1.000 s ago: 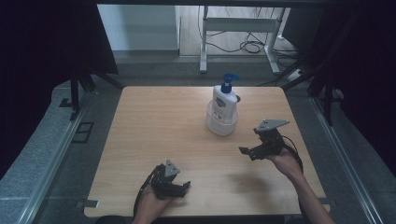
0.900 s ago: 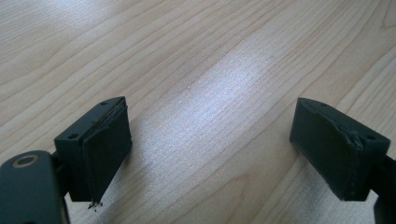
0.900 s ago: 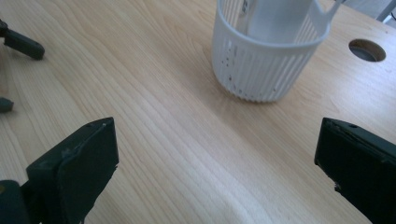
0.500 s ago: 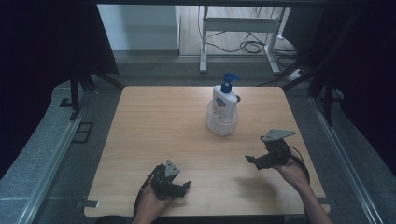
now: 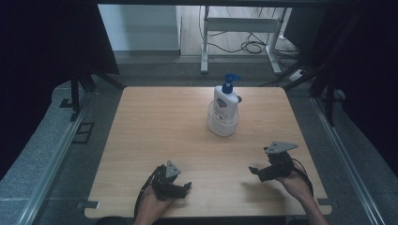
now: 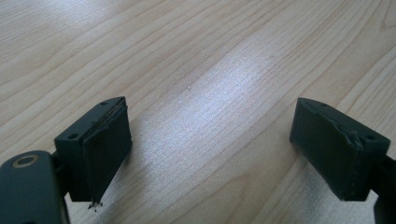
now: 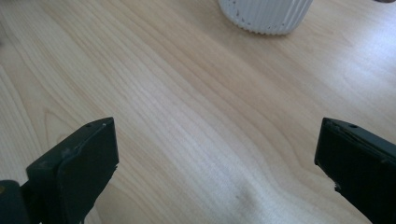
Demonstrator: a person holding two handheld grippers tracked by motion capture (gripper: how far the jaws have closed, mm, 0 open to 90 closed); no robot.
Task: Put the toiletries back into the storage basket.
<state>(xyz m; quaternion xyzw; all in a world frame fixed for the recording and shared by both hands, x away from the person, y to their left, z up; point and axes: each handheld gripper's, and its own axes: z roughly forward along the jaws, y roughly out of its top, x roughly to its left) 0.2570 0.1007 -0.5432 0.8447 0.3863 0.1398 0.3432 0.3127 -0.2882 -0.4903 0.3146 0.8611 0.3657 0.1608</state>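
Note:
A white pump bottle point(image 5: 225, 99) with a blue pump head stands upright in a white ribbed cup point(image 5: 223, 124) right of the table's middle. The cup's ribbed base point(image 7: 265, 15) is at the top of the right gripper view. My left gripper point(image 5: 184, 187) rests near the front edge, left of centre, open with bare wood between its pads point(image 6: 100, 151). My right gripper point(image 5: 253, 170) is held low at the front right, well short of the cup. It is open and empty, and its fingers point(image 7: 77, 165) are wide apart.
The light wooden table point(image 5: 159, 122) is bare apart from the cup and bottle. Dark curtains hang at both sides. Metal rails run along the floor beside the table. A white frame and cables lie on the floor beyond the far edge.
My right gripper has drawn back from beside the cup toward the front right edge and come lower. The left gripper has not moved.

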